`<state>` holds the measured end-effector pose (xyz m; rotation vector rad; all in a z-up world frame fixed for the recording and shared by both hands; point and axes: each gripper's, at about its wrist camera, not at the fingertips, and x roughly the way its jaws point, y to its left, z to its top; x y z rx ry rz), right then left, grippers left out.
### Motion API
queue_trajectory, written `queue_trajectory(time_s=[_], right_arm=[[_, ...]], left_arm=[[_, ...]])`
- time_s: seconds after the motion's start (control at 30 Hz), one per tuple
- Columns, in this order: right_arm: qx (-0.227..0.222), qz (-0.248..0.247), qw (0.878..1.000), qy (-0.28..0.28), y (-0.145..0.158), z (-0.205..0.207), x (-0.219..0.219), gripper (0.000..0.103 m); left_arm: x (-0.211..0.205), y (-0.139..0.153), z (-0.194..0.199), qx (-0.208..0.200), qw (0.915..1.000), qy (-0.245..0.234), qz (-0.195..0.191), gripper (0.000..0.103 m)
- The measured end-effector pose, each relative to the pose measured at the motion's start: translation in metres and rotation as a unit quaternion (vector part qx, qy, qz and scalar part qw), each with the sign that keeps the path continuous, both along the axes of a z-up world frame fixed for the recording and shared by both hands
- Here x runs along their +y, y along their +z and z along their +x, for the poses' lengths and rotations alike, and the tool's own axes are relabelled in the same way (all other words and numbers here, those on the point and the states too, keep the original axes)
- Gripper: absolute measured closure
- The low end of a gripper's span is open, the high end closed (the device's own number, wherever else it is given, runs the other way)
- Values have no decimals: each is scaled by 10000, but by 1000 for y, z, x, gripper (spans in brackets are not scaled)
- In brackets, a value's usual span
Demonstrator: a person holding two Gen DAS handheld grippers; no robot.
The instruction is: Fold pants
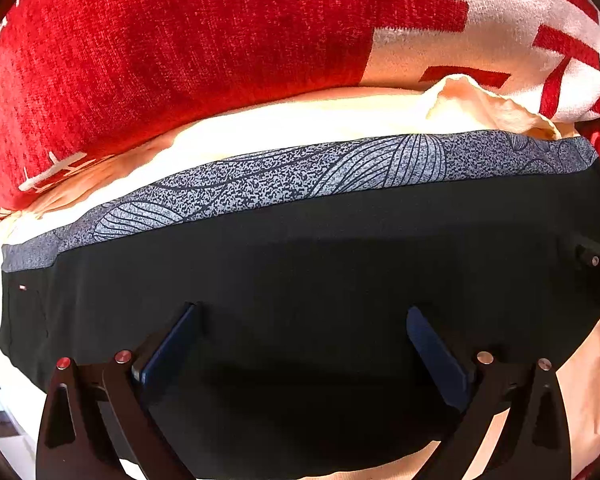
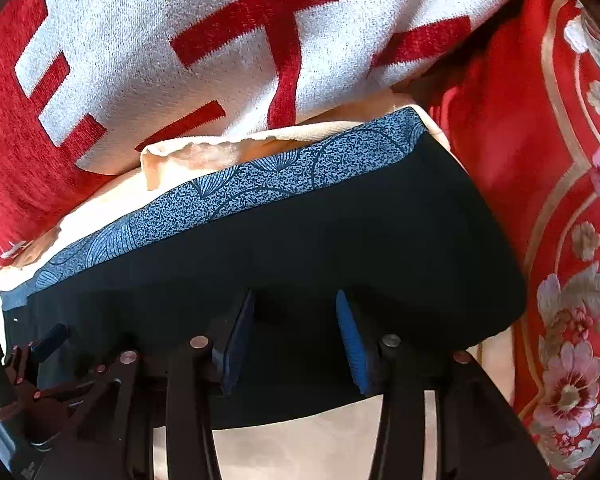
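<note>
The black pants lie folded on a cream cloth, with a grey-blue patterned waistband along the far edge. My left gripper is open just above the black fabric, its blue pads wide apart. In the right wrist view the same pants and waistband show. My right gripper is open over the near part of the pants, its pads a moderate gap apart. The left gripper also shows at the left edge of that view.
A red and white knitted cushion stands right behind the pants, also in the right wrist view. A red floral cushion lies to the right. The cream cloth shows in front of the pants.
</note>
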<state>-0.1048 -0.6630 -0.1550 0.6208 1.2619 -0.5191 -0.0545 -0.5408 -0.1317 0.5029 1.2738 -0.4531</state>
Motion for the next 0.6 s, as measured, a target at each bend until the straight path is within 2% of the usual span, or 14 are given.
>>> queue_trajectory(time_s=[0.1, 0.43, 0.6], right_arm=[[13, -25, 10000, 8, -2, 2, 3, 48], [12, -22, 10000, 6, -4, 13, 10, 48], [-5, -4, 10000, -9, 0, 5, 4, 47]], left_arm=[[-1, -1, 1, 3, 10000, 14, 4, 0], [-2, -1, 0, -14, 10000, 42, 9, 0], [-1, 0, -2, -27, 10000, 47, 11, 0]])
